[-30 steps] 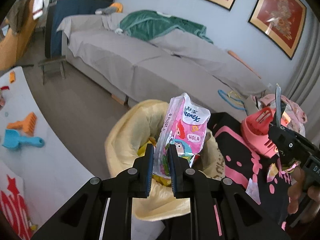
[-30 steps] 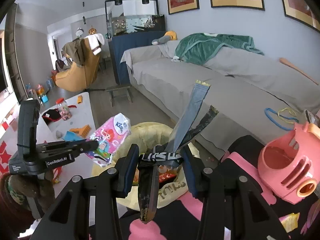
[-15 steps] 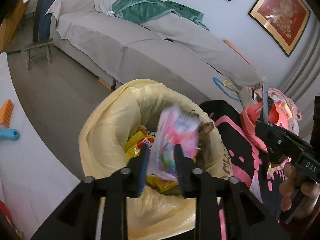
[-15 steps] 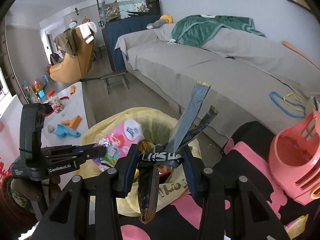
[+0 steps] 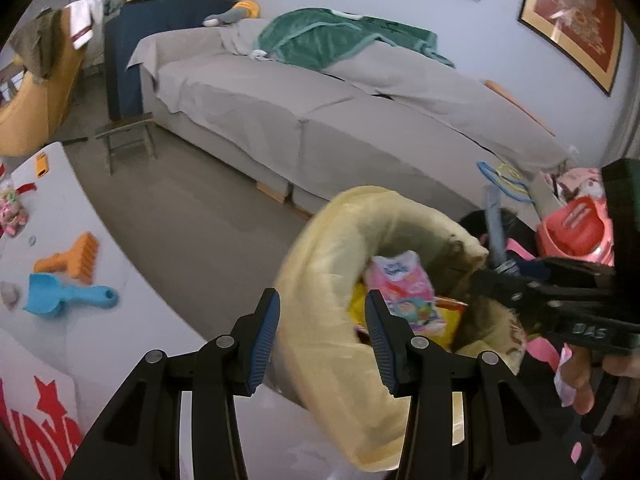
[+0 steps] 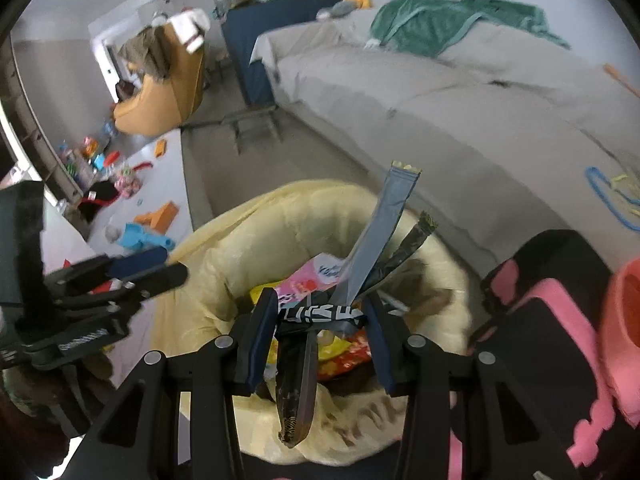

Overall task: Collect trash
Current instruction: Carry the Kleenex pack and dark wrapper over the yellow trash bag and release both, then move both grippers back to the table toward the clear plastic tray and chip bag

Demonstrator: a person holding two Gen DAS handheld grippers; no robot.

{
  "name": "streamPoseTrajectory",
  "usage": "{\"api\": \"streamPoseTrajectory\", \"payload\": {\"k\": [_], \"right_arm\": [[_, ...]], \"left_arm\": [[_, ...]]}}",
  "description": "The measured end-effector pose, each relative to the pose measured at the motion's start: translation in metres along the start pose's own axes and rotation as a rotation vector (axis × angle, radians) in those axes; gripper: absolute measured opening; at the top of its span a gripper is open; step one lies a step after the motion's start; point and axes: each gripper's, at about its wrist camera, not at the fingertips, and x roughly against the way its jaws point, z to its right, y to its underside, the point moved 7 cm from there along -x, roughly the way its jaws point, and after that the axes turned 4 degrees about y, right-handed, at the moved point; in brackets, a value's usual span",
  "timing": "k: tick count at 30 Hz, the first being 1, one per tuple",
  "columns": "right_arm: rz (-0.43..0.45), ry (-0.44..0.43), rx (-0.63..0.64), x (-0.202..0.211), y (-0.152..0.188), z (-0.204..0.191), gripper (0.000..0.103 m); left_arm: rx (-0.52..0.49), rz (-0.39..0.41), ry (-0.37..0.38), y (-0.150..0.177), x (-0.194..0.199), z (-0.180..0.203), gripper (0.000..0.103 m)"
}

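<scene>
A: Starting with the left gripper (image 5: 320,300). Spread or closed?

B: Spread. Just been opening, with nothing pinched between the 2 blue-padded fingers (image 5: 266,320). Only framing the near rim of the yellow bag (image 5: 320,248).

A: And where to look for the tissue packet (image 5: 402,290)?

B: Down inside the bag's mouth. Lying loose on top of yellow snack packets (image 5: 358,304), beyond the left fingertips and touching neither.

A: Now the right gripper (image 6: 319,304). Holding anything?

B: Yes, clamped on a bundle of wrappers (image 6: 320,315). Pinched across a dark printed band, with 1 grey-blue strip (image 6: 384,232) and 1 darker strip (image 6: 404,252) sticking up past the fingers. Also 1 more dark strip hanging below (image 6: 298,400).

A: Placed how against the bag?

B: Poised over the open mouth and pointing down into it, above the snack packets and the tissue packet. Cannot tell whether touching the bag's rim or clear of it.

A: Anything worth noting around?

B: Off to the left, a white bench (image 5: 100,340) carrying a blue scoop (image 5: 64,294) and an orange rake (image 5: 72,260), just beside each other. Behind the bag, a grey sofa (image 5: 320,120) with a green blanket (image 5: 340,40) thrown over its back. On the bag's right, a black and pink mat (image 6: 552,320) and a pink plastic toy (image 5: 576,228).
</scene>
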Motion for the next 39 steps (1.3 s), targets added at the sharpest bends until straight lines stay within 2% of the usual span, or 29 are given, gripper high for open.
{"api": "streamPoseTrajectory", "payload": {"k": [5, 8, 12, 13, 17, 21, 26, 31, 39], "right_arm": [[-0.212, -0.068, 0.01, -0.059, 0.009, -0.017, 0.04], [-0.391, -0.084, 0.037, -0.097, 0.03, -0.026, 0.04], [-0.541, -0.092, 0.042, -0.123, 0.052, -0.029, 0.04], [-0.553, -0.088, 0.039, -0.126, 0.054, -0.028, 0.04], [-0.461, -0.035, 0.082, -0.108, 0.045, -0.033, 0.043], [-0.347, -0.027, 0.105, -0.078, 0.037, -0.038, 0.044], [-0.132, 0.016, 0.141, -0.016, 0.025, -0.035, 0.044], [0.034, 0.11, 0.161, 0.049, 0.019, -0.009, 0.044], [0.131, 0.23, 0.05, 0.126, 0.072, 0.057, 0.044]], "left_arm": [[0.045, -0.014, -0.02, 0.005, -0.003, -0.025, 0.045], [0.054, -0.02, -0.012, 0.011, -0.003, -0.032, 0.045], [0.07, -0.023, -0.01, 0.011, -0.004, -0.038, 0.045], [0.073, -0.023, -0.01, 0.011, -0.004, -0.04, 0.045], [0.083, -0.019, -0.014, 0.008, -0.005, -0.041, 0.045], [0.082, -0.005, -0.012, 0.005, -0.001, -0.034, 0.045], [0.053, 0.015, 0.012, -0.001, 0.007, -0.015, 0.045], [-0.008, 0.013, 0.067, -0.001, 0.012, 0.028, 0.045], [-0.141, -0.059, 0.211, 0.023, 0.006, 0.128, 0.045]]}}
